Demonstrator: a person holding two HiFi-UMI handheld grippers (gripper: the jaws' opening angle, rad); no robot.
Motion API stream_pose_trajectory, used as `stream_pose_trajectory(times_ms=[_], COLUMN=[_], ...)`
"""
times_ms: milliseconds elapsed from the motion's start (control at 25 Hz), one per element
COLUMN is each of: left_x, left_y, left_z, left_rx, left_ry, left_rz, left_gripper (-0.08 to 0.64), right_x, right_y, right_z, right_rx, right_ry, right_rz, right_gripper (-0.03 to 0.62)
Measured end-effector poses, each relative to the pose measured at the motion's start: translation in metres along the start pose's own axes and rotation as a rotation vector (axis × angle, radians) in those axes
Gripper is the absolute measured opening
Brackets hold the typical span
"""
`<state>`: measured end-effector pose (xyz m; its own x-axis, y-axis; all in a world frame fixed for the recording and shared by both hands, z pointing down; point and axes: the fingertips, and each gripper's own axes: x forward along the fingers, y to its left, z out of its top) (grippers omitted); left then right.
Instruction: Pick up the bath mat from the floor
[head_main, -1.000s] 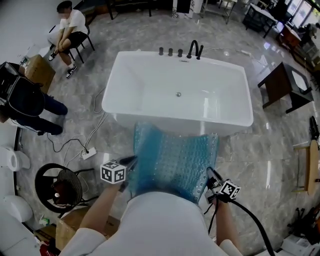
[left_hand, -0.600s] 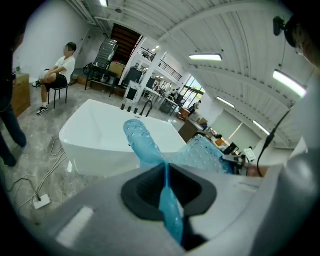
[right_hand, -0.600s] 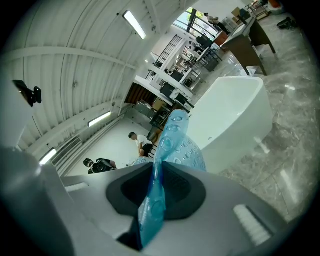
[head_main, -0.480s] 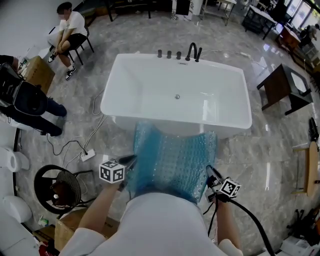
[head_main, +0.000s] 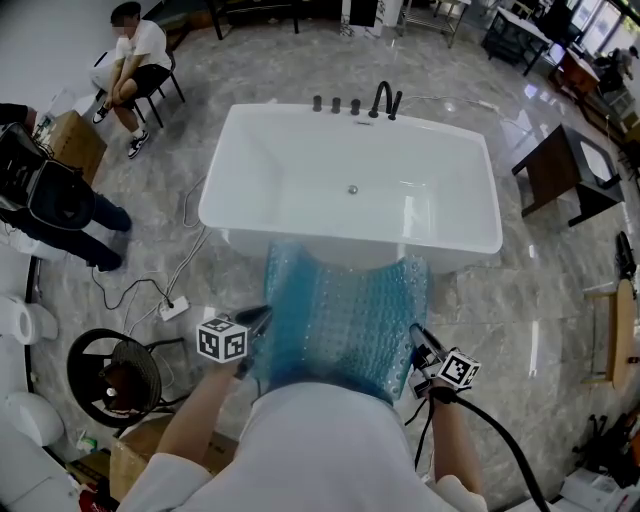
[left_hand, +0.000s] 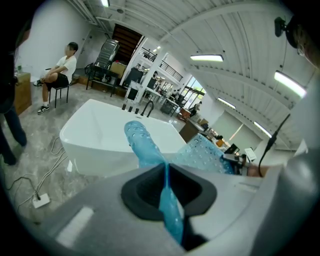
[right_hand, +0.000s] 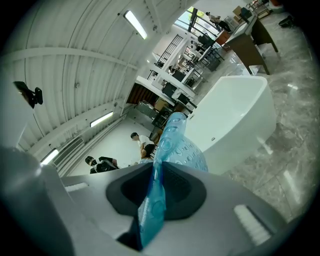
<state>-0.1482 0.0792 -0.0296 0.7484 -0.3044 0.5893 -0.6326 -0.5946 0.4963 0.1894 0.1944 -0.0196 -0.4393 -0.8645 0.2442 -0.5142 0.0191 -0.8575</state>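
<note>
The bath mat (head_main: 345, 320) is a translucent blue sheet covered in round bumps, stretched out in front of me between both grippers, off the floor. In the head view my left gripper (head_main: 258, 322) is shut on the mat's left near corner and my right gripper (head_main: 416, 338) is shut on its right near corner. The mat's far edge reaches toward the white bathtub (head_main: 351, 185). In the left gripper view the bath mat (left_hand: 170, 200) runs edge-on between the closed jaws. In the right gripper view the bath mat (right_hand: 155, 200) is pinched the same way, with the bathtub (right_hand: 235, 115) beyond.
A black fan (head_main: 115, 375) and a cardboard box (head_main: 135, 460) stand at my lower left. Cables and a power strip (head_main: 178, 307) lie on the marble floor left of the tub. One person sits on a chair (head_main: 135, 60); another stands at far left (head_main: 45, 200). A dark table (head_main: 565, 180) is right.
The right gripper has shifted slightly toward the tub with its corner of the mat. The left gripper has stayed in place, and both grips are unchanged.
</note>
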Motion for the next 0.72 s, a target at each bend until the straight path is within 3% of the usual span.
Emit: stream_pose_trajectory(times_ms=[720], left_x=[0.005], left_y=[0.021], left_z=[0.005], left_rx=[-0.001], left_ry=[0.012], left_rz=[0.015], left_gripper=[0.031], right_x=[0.015], right_y=[-0.008], right_z=[-0.002], right_rx=[-0.045], right_ry=[0.053], right_rz=[-0.039], right_gripper=[0.057])
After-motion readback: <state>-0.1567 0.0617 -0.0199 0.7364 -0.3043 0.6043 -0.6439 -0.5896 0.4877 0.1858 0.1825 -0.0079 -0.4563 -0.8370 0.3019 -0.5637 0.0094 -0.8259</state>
